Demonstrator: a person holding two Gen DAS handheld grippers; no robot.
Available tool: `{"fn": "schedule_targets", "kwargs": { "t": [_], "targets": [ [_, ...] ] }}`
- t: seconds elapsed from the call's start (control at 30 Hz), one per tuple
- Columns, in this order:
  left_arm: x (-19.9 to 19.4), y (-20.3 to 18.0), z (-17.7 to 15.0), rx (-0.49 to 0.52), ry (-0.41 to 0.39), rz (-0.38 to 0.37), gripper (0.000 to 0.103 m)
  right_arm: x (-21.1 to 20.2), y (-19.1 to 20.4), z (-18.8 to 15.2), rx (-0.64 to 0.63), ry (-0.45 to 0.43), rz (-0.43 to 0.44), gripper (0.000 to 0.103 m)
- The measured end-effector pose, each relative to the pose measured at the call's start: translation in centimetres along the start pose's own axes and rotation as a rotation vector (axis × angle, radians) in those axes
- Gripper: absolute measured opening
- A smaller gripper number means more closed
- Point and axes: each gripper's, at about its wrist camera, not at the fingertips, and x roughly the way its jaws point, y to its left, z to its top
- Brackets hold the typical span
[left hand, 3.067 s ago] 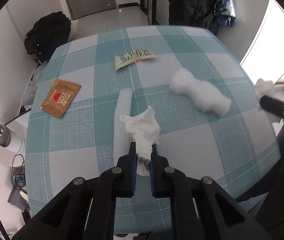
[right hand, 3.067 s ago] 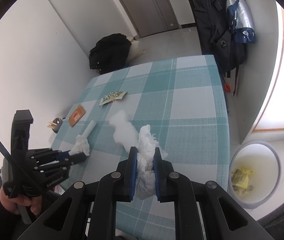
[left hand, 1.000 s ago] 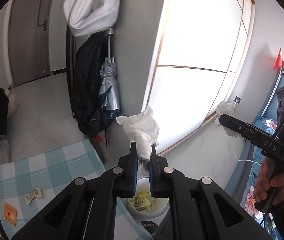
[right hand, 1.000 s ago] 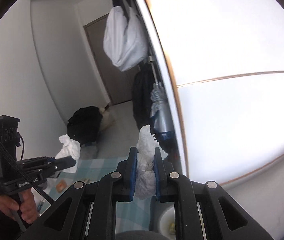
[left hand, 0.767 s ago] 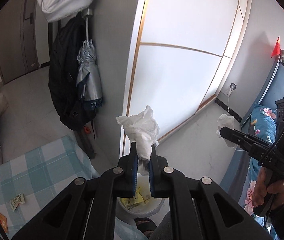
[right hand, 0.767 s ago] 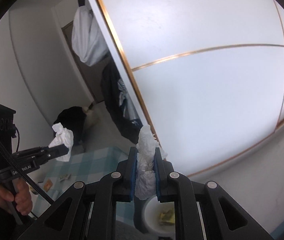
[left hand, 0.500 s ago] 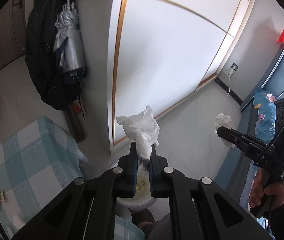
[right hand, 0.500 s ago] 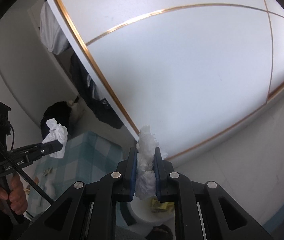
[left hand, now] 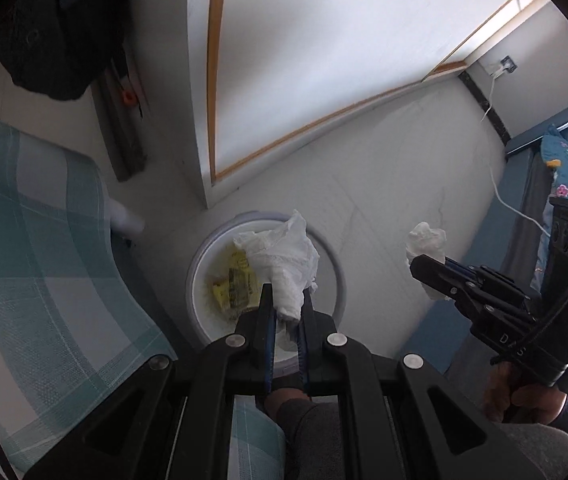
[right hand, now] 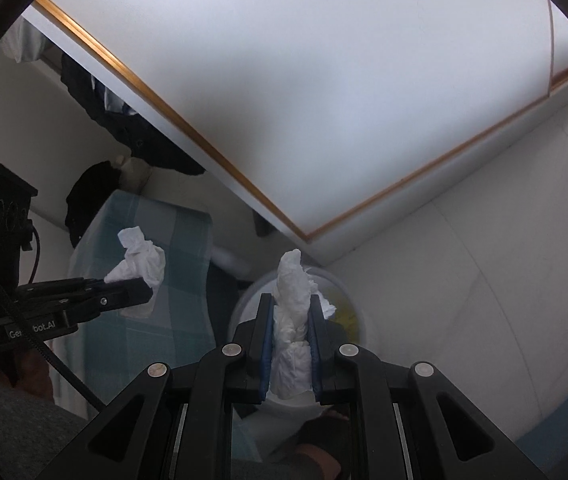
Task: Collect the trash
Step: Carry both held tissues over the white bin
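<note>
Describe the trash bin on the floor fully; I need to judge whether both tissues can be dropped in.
The trash bin is a round, white, plastic-looking pail with a pale grey rim, standing upright and open on the light floor beside the checked table. Yellow printed wrappers lie on its bottom; the rest looks bare. No lid shows. The left gripper, shut on a crumpled tissue, hangs over its opening; nothing visibly touches the rim. In the right wrist view its near part is hidden.

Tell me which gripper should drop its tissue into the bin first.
Left, probably. The left gripper holds its tissue directly over the white bin, while the right gripper hangs off to the side, above bare floor.
</note>
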Motion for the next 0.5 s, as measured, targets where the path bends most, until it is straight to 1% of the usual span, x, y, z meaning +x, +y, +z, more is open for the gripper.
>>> {"fn": "schedule_targets", "kwargs": {
  "t": [0.07,0.17,0.27,0.33,0.43,0.5],
  "targets": [
    [1.3,0.4,0.2,-0.019,0.046,-0.003,0.005,1.3,-0.7,-0.7,0.012,0.031,0.006,0.014],
    [2.8,0.5,0.3,-0.020,0.108,0.004,0.005,3.5,-1.2,-1.4,0.033,0.077,0.021,0.014],
    [4.4,0.6,0.3,-0.038,0.167,-0.016,0.005,5.1,-2.2,-2.0,0.061,0.111,0.033,0.014],
    [5.0,0.7,1.0,-0.053,0.191,-0.020,0.005,6.3,-2.6,-2.4,0.084,0.139,0.048,0.014],
    [6.6,1.2,1.2,-0.087,0.253,-0.036,0.005,8.3,-2.7,-2.5,0.102,0.182,0.067,0.014],
    [7.5,1.6,1.3,-0.111,0.282,-0.034,0.005,10.6,-1.3,-1.8,0.100,0.212,0.081,0.014]
  ]
}}
